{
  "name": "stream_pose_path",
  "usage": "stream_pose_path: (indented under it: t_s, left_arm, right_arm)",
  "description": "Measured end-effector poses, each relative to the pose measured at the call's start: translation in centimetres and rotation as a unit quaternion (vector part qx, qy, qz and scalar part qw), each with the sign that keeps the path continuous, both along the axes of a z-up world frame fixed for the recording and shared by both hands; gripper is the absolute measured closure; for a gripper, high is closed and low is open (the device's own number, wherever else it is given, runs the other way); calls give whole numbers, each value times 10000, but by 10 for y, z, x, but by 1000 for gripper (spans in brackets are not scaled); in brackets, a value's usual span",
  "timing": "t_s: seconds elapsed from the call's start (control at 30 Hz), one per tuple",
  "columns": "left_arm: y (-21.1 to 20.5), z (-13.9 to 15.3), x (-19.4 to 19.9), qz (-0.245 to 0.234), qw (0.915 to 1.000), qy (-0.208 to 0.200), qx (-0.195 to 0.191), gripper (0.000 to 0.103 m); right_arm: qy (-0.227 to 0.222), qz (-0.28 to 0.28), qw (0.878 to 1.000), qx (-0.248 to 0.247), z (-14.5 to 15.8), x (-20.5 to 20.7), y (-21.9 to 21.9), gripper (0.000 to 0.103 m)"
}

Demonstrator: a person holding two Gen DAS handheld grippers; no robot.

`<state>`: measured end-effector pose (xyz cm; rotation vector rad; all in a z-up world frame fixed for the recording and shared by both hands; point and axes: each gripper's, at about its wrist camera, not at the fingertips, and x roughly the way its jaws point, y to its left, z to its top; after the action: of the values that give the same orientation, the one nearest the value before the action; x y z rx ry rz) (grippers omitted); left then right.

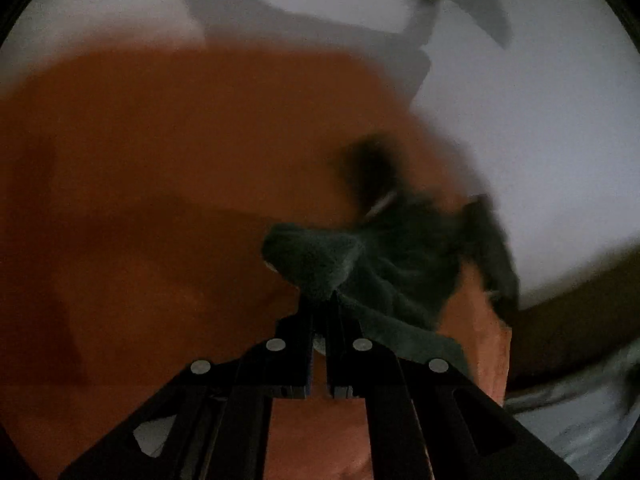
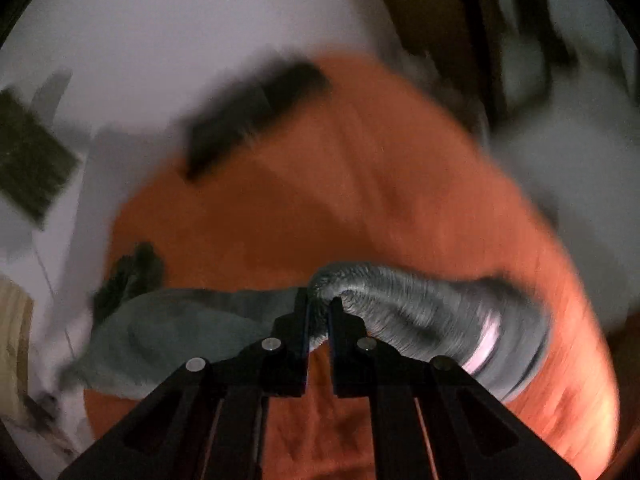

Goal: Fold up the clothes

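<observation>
Nearest the lens in the left wrist view, the left gripper (image 1: 320,300) has its black jaws drawn in narrow on a bunched edge of the dark grey-green garment (image 1: 384,264), which rises as a fuzzy lump just above the fingertips and trails off to the right in loose folds. Under it spreads an orange cloth (image 1: 160,184), filling the left and middle of that view, with a paler orange corner showing at lower right beside the gripper. Beyond the cloth lies a white surface (image 1: 540,140), crossed at the top by grey shadows. A dark, smeared shape (image 1: 370,168) sits over the orange cloth just above the garment; it may be the other gripper, though the blur leaves that uncertain. In the right wrist view, the right gripper (image 2: 318,304) is likewise pinched nearly closed on a ribbed fold of the same garment (image 2: 420,308), which stretches left as a flat grey panel and right as a thick rolled band with a pale glint near its end. At far left of this view a dark green folded piece (image 2: 32,164) rests on the white surface (image 2: 160,40), well apart from the orange cloth (image 2: 400,200). A black blurred bar (image 2: 256,116) lies over the cloth's upper edge. No label, brand or writing can be read in either view.
</observation>
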<state>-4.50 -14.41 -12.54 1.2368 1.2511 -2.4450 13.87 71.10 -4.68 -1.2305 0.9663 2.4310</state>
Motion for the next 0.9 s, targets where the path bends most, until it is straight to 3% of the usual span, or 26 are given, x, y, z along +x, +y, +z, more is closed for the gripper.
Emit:
stream_pose_path:
  t_s: [0.03,0.1,0.17,0.27,0.37,0.43,0.5,0.6,0.67,0.77,0.87,0.9]
  left_arm:
    - [-7,-35,13,117,9994,-307,83,98]
    - [-13,-61,14,72,9989,-439,144,98]
    - [-17,-63,8,-96,9993,-333,143,98]
    - [-13,-45,24,-376,9993,4,-92,98]
    - [-18,-7,27,-615,9972,285,-307,98]
    - [-26,12,36,-500,9966,567,-317,98]
    - [-45,26,48,-197,9959,835,-270,98]
    - [-82,38,61,286,9940,1039,-211,98]
    - [-94,29,60,293,9966,714,-291,98]
    - [-100,6,56,99,9998,172,-94,96]
    - [-91,-17,52,-87,9994,-60,318,72]
    - [-88,-23,50,-74,9991,-147,387,56]
  right_arm:
    - [-152,25,9999,-47,-20,1,-2,96]
    - [-444,79,9989,-130,-59,3,-6,96]
    - [-453,93,9988,-152,-60,-1,-11,96]
    - [-311,-61,9992,-243,-64,-14,13,95]
    - [-303,-351,9981,-411,-67,-7,26,95]
    - [-112,-575,9973,-439,-58,11,29,95]
    - [442,-638,9962,-400,-31,36,27,95]
    - [697,-477,9964,-93,-11,65,11,95]
    - [693,-314,9971,-38,-12,80,-4,89]
    - [46,165,9977,-659,-58,87,-17,82]
    - [-167,-36,9965,-823,-83,111,-17,82]
    - [-100,-187,9957,-899,-85,121,-14,82]
